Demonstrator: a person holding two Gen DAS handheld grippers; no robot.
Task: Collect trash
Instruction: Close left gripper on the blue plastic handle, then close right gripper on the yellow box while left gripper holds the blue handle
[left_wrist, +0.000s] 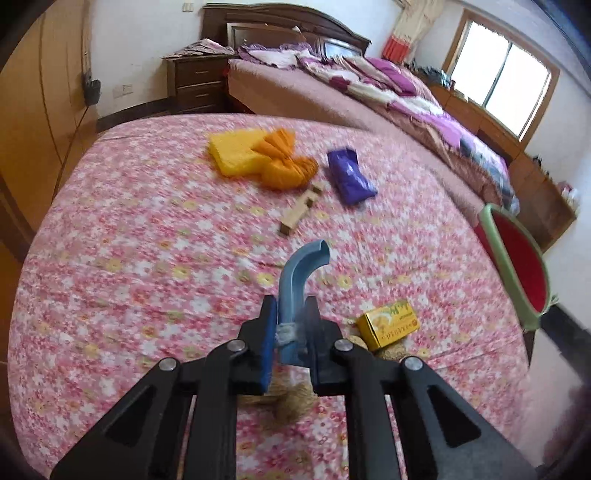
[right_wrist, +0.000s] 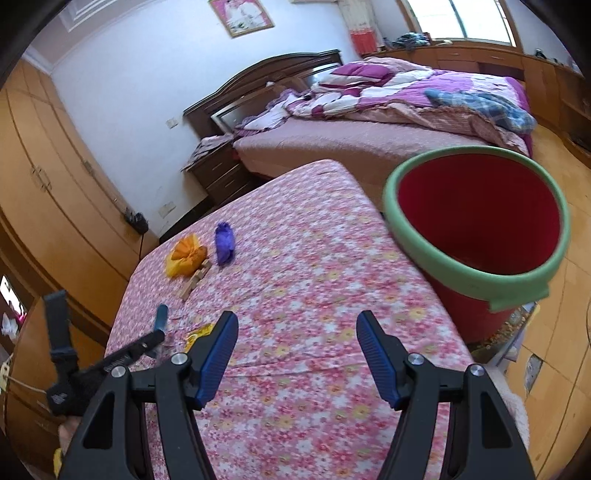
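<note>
- The blue curved plastic piece (left_wrist: 301, 280), a channel-shaped scrap with a hooked tip, sits clamped in the left gripper (left_wrist: 291, 332); the jaws are closed on its lower shank, and the hook points toward twelve o'clock over the floral table cover (left_wrist: 129, 258).
- It looks rigid, thin and light, so a modest squeeze should carry it. The smooth plastic may twist or slide between the pads, and a grip on the straight shank, as here, seems safer than one on the curve.
- A frayed whitish wad (left_wrist: 286, 334) clings to the piece at the pads; what it is I cannot tell.
- At four o'clock from the piece lies a yellow carton (left_wrist: 389, 325), likely light and crushable.
- Further out, near twelve o'clock, are a wooden block (left_wrist: 301, 210), a purple packet (left_wrist: 351, 175) and orange-yellow cloth (left_wrist: 266, 157), all soft or light.
- The right gripper (right_wrist: 297, 354) hangs with jaws apart and empty above the cover; the red bin with green rim (right_wrist: 476, 221) stands at its one o'clock, beside the table edge.
</note>
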